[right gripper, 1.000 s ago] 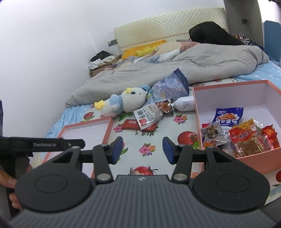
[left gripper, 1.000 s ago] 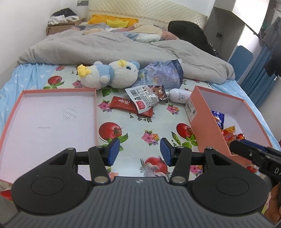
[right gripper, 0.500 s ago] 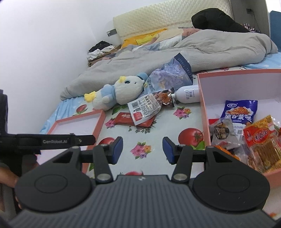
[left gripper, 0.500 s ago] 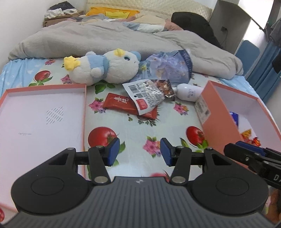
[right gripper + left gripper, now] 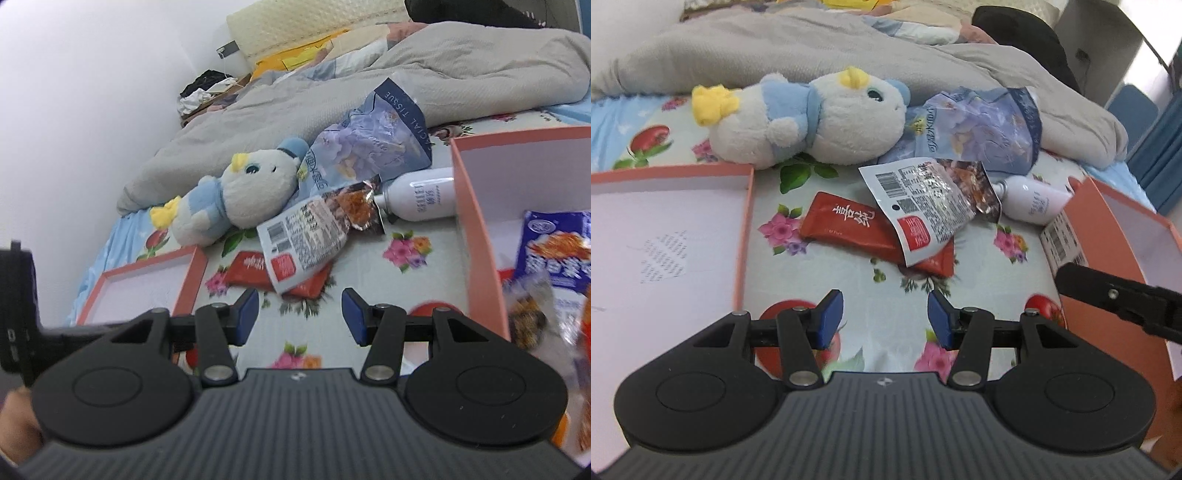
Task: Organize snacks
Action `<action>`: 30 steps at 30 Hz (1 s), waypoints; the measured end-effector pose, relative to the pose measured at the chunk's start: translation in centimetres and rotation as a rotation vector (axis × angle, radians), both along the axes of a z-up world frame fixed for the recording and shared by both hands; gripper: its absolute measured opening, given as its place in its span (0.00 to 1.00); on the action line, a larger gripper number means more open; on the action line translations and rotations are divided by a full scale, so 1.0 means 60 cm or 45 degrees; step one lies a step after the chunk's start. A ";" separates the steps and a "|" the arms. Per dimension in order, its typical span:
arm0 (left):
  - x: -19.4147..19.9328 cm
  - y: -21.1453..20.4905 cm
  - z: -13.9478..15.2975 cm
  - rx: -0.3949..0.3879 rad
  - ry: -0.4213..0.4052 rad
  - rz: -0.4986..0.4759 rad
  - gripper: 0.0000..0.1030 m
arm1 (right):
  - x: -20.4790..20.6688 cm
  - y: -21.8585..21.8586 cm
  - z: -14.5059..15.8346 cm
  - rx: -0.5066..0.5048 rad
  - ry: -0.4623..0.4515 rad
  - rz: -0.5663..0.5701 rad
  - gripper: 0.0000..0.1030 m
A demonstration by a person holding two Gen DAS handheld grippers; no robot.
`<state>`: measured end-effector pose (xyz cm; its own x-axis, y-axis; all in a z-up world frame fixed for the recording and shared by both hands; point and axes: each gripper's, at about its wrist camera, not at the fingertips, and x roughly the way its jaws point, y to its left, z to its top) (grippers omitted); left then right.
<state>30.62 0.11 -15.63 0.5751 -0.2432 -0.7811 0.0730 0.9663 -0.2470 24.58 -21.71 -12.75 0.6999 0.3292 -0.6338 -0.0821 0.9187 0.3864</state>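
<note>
Left gripper [image 5: 885, 319], right gripper [image 5: 300, 316]: jaws apart, empty, over bare bed sheet [image 5: 886, 291]. Red snack packet [image 5: 846, 227] at 12 o'clock, silver barcoded packet [image 5: 923, 201] overlapping. Pink box [image 5: 476, 236] at 3 o'clock. Pouch [image 5: 373, 144] reads "FACIAL TISSUE"

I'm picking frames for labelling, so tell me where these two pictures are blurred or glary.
Left wrist view: mostly sharp, slight smear on the box edge at right, glare on the silver packet. Right wrist view: snacks in the box at right are motion-blurred, centre is clear, edges bend from the fisheye.
</note>
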 end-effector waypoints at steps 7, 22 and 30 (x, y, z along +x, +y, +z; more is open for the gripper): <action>0.056 0.026 -0.046 -0.208 0.070 0.078 0.55 | 0.079 -0.013 -0.048 0.141 0.112 -0.124 0.74; 0.121 0.099 -0.137 -0.787 0.206 0.387 0.47 | 0.186 -0.021 -0.137 0.415 0.202 -0.356 0.75; 0.134 0.125 -0.164 -0.979 0.264 0.589 0.36 | 0.210 -0.007 -0.147 0.342 0.163 -0.424 0.47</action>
